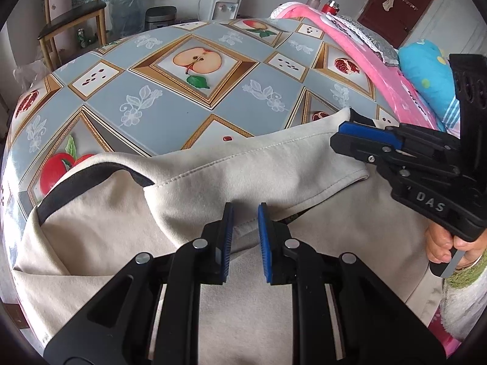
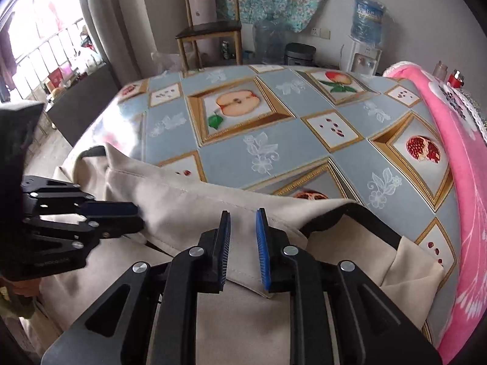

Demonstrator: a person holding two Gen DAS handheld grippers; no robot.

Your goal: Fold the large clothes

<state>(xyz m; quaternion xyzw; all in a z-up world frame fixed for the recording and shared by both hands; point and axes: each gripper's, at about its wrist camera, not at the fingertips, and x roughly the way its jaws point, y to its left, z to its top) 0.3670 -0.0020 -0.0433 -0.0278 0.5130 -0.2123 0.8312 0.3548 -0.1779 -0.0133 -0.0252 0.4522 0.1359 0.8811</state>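
Note:
A large beige garment [image 1: 127,213] with black trim lies at the near edge of the table, partly folded over itself; it also shows in the right wrist view [image 2: 194,206]. My left gripper [image 1: 246,213] is open just above a folded hem, nothing between the blue pads. My right gripper [image 2: 243,216] is open over the garment's folded edge near a black-trimmed opening [image 2: 359,222]. In the left wrist view the right gripper [image 1: 344,135] sits at the right, over the garment's far corner. In the right wrist view the left gripper [image 2: 134,217] sits at the left on the cloth.
The table wears a blue-grey cloth with fruit pictures [image 1: 194,64]. A pink blanket [image 2: 450,140] and a blue pillow [image 1: 426,73] lie along its right side. A wooden chair [image 2: 210,30] and a water dispenser [image 2: 365,36] stand behind the table.

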